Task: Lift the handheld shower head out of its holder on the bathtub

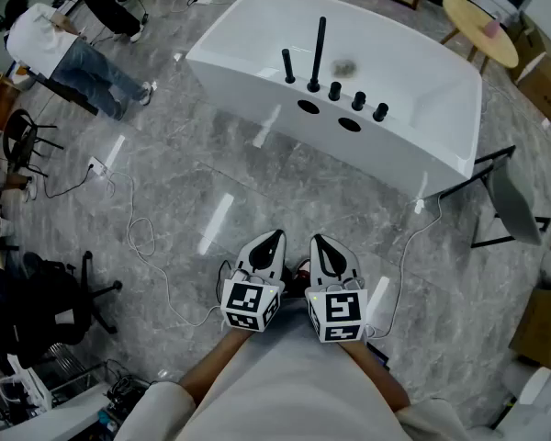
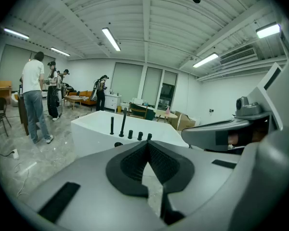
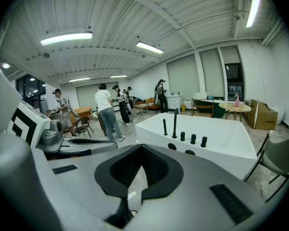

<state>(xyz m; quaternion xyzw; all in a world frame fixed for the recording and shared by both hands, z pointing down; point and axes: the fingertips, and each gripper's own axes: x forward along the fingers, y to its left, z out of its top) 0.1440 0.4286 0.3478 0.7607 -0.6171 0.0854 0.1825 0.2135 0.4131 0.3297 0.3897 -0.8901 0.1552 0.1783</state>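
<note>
My left gripper (image 1: 274,239) has its jaws fully together with nothing between them. The right gripper (image 1: 320,243), just beside it, is likewise closed and empty. The shower head (image 1: 320,51) stands upright in its holder on the near rim of the bathtub (image 1: 395,159), well apart from both grippers, ahead across the floor (image 1: 211,182).

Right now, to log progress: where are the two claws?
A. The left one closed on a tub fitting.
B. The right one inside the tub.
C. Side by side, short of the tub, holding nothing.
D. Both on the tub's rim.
C: the left claw and right claw are shut and empty, side by side near the person's body, well short of the tub.
</note>
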